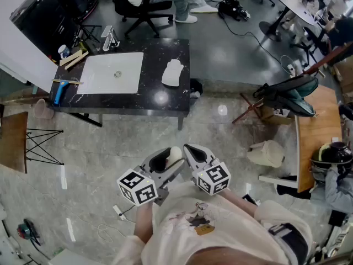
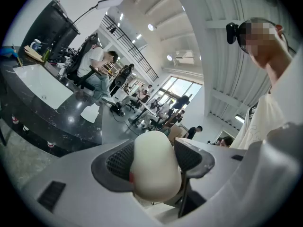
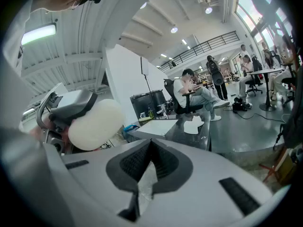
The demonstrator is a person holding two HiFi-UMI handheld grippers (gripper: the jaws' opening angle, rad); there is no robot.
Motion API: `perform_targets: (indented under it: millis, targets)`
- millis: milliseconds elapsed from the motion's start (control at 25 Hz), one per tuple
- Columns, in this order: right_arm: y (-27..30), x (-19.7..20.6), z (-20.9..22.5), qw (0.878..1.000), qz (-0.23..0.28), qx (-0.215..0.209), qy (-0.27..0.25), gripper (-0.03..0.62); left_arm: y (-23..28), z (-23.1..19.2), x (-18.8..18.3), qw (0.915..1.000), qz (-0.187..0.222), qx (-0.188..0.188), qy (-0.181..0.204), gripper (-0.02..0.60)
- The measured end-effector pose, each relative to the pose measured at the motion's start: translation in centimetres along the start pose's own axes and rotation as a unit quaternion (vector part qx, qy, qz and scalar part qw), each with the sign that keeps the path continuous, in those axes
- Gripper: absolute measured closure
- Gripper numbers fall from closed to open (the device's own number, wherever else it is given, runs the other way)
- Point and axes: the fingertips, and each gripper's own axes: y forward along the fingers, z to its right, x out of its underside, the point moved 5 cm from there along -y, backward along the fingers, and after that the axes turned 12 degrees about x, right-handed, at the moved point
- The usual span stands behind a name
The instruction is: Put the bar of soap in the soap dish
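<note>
A cream oval bar of soap (image 1: 175, 154) (image 2: 154, 167) sits between the pads of my left gripper (image 1: 169, 160) (image 2: 154, 161), which is shut on it close to my chest. Beside it on the right, my right gripper (image 1: 187, 147) (image 3: 150, 148) is shut with nothing in it; its view also shows the bar of soap (image 3: 94, 124) at the left. Far ahead, a white lumpy-edged thing (image 1: 172, 72) (image 2: 90, 113) (image 3: 193, 125), which looks like the soap dish, lies on the black table (image 1: 127, 102). Both grippers are well short of the table.
A white sink basin (image 1: 113, 72) is set in the table, with a faucet (image 1: 110, 37) behind it and a blue brush (image 1: 58, 93) at the left end. A person sits on an office chair (image 1: 146, 7) beyond. At the right stand a wooden table (image 1: 320, 131) and a folded stand (image 1: 276, 98).
</note>
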Motion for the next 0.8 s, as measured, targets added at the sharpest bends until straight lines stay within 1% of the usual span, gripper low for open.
perform_targets:
  millis: [120, 240, 440, 520, 560, 680, 800]
  targets:
    - [-4.9, 1.3, -0.9, 1.000, 0.009, 0.005, 0.007, 0.588, -0.7, 4.2, 2.7, 1.0000, -0.002, 0.000, 0.008, 0.302]
    - [-10.1, 2.8, -0.9, 1.000, 0.018, 0.013, 0.015, 0.588, -0.6, 8.0, 5.9, 0.9999, -0.006, -0.001, 0.010, 0.302]
    - [-19.9, 5.3, 1.4, 0.997, 0.034, 0.059, 0.036, 0.588, 0.9, 13.5, 11.2, 0.9998, -0.016, 0.012, -0.007, 0.302]
    - [-23.5, 6.9, 2.7, 0.996, 0.032, 0.069, 0.042, 0.588, 1.8, 15.6, 13.4, 0.9995, -0.022, 0.018, -0.014, 0.302]
    - [-25.0, 7.8, 3.1, 0.996, 0.028, 0.066, 0.048, 0.588, 2.2, 16.5, 14.4, 0.9993, -0.025, 0.020, -0.019, 0.302]
    - [-28.1, 9.6, 3.4, 0.996, 0.019, 0.038, 0.075, 0.586, 2.6, 19.0, 16.8, 0.9987, -0.028, 0.027, -0.034, 0.302]
    - [-29.5, 9.9, 3.2, 0.996, 0.032, 0.035, 0.071, 0.586, 2.7, 20.6, 18.0, 0.9982, -0.030, 0.036, -0.038, 0.302]
